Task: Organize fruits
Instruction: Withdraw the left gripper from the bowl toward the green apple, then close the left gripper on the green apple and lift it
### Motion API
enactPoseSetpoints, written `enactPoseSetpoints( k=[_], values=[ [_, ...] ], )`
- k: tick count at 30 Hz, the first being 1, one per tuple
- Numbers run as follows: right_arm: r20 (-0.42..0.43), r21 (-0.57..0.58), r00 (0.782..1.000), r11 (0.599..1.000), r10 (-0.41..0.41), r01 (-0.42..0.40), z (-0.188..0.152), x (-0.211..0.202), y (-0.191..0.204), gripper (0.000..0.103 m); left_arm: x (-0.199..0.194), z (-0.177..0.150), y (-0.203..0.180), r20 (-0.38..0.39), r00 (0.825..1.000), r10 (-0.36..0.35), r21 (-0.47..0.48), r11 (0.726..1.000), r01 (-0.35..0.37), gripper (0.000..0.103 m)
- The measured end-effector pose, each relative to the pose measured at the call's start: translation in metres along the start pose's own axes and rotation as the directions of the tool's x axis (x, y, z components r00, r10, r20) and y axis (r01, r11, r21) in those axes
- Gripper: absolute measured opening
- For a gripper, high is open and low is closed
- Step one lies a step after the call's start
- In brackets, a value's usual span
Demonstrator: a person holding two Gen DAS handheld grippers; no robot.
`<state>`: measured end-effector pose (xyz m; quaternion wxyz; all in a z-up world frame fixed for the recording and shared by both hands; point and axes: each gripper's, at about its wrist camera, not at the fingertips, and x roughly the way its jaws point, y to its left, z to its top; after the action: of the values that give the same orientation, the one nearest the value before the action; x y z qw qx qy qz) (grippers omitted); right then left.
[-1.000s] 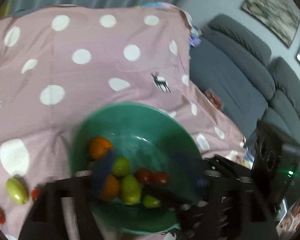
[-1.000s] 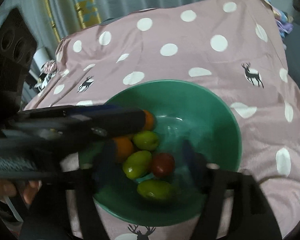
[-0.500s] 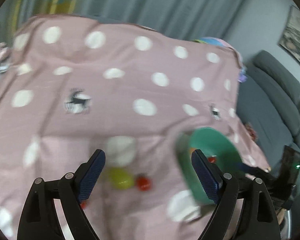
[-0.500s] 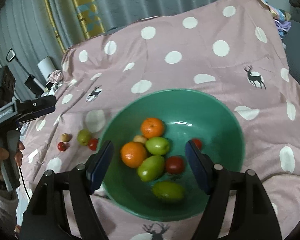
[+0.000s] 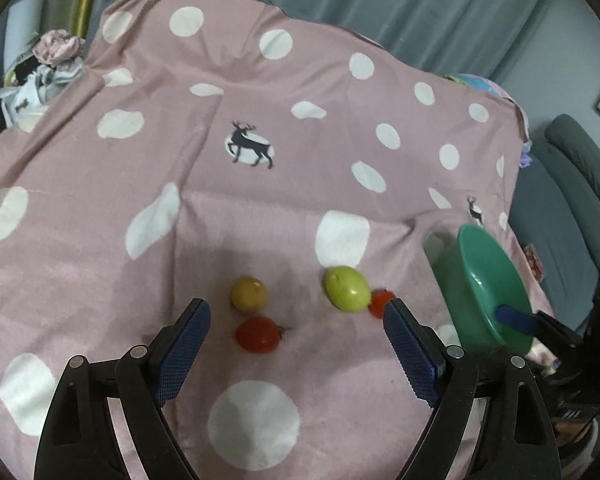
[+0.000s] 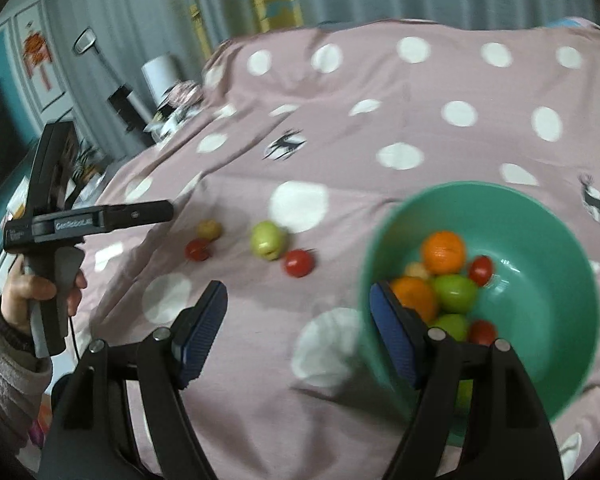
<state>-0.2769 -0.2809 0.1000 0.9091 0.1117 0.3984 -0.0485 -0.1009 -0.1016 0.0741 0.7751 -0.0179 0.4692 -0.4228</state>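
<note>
On the pink spotted cloth (image 5: 260, 208) lie a small yellow fruit (image 5: 249, 294), a red tomato (image 5: 258, 334), a green fruit (image 5: 347, 289) and a second tomato (image 5: 380, 303). My left gripper (image 5: 296, 320) hovers open just short of them, nothing between its fingers. The green bowl (image 6: 480, 192) holds two oranges (image 6: 443, 252), green fruits (image 6: 456, 293) and tomatoes (image 6: 481, 270). My right gripper (image 6: 298, 300) is open and empty, its right finger over the bowl's near left rim. The same loose green fruit (image 6: 267, 239) lies ahead of it.
A person's hand (image 6: 28, 292) in a pale sleeve holds the left gripper (image 6: 168, 210) at the left. The bowl (image 5: 488, 292) stands near the cloth's right edge, with a grey sofa (image 5: 572, 200) beyond. Clutter (image 5: 52, 60) lies past the far left corner, curtains behind.
My left gripper has swung left, away from over the bowl to the loose fruits on the cloth. The right gripper has also shifted left, so the bowl now sits to its right.
</note>
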Motion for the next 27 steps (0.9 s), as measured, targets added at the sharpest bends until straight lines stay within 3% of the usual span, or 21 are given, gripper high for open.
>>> enactPoseSetpoints(
  k=[4, 8, 16, 22, 24, 27],
  values=[
    [-0.05, -0.068, 0.998, 0.997, 0.028, -0.032, 0.007, 0.027, 0.022, 0.073, 0.008, 0.002, -0.006, -0.017, 0.998, -0.062, 0.004, 0.998, 0.062, 0.088],
    [-0.077, -0.056, 0.996, 0.997, 0.053, -0.057, 0.021, 0.056, 0.029, 0.072, 0.026, 0.004, -0.021, -0.07, 0.994, -0.08, 0.067, 0.994, 0.085, 0.088],
    [-0.168, -0.118, 0.986, 0.993, -0.006, -0.014, 0.035, 0.117, 0.037, 0.06, 0.065, 0.009, -0.034, -0.152, 0.986, -0.072, 0.133, 0.987, 0.092, 0.081],
    [-0.22, -0.16, 0.975, 0.987, -0.022, -0.014, 0.039, 0.142, 0.037, 0.051, 0.092, 0.015, -0.028, -0.237, 0.959, -0.158, 0.077, 0.981, 0.181, 0.054],
    [-0.23, -0.174, 0.973, 0.985, -0.034, -0.007, 0.038, 0.146, 0.037, 0.042, 0.097, 0.014, -0.027, -0.247, 0.958, -0.148, 0.077, 0.982, 0.172, 0.053],
    [-0.231, -0.182, 0.972, 0.983, -0.052, 0.009, 0.038, 0.15, 0.035, 0.037, 0.099, 0.013, -0.023, -0.248, 0.955, -0.16, 0.057, 0.982, 0.179, 0.046]
  ],
)
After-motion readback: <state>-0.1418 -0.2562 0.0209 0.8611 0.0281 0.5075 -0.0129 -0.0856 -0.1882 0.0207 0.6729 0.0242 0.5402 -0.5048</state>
